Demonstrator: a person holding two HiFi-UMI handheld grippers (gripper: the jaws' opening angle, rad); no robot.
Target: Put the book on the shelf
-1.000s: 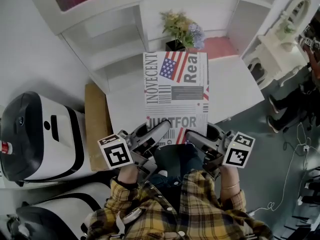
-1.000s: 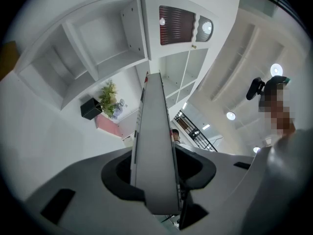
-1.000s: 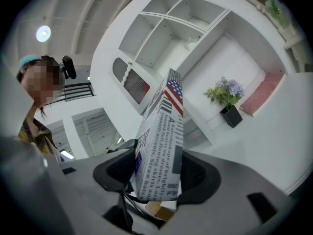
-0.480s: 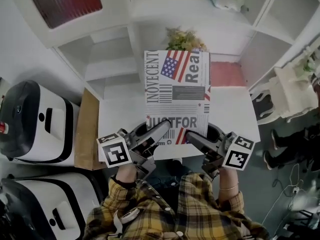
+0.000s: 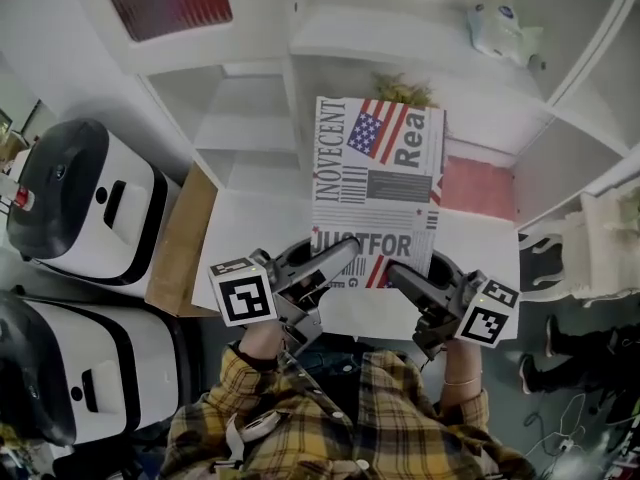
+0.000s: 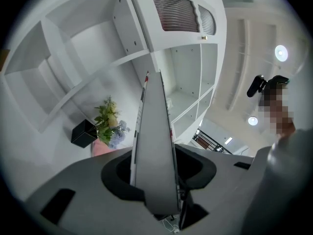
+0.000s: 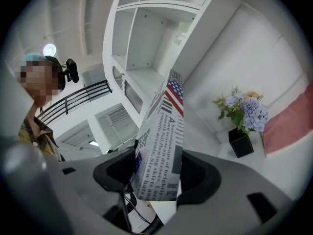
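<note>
Carrying step: the left gripper (image 5: 338, 255) and right gripper (image 5: 407, 274) each clamp the newsprint-covered book (image 5: 376, 190); next, it needs guiding into the white shelf (image 5: 246, 133).

Matt printed-paper book (image 5: 376, 193), smooth white painted shelf (image 5: 330, 38), matt grey plastic fingers (image 6: 73, 190), plaid cloth sleeve (image 5: 240, 408)

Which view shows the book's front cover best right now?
The head view: the book faces the camera, with its whole printed cover readable. The left gripper view shows only a narrow plain grey side between the jaws; the right gripper view shows a foreshortened printed side.
</note>
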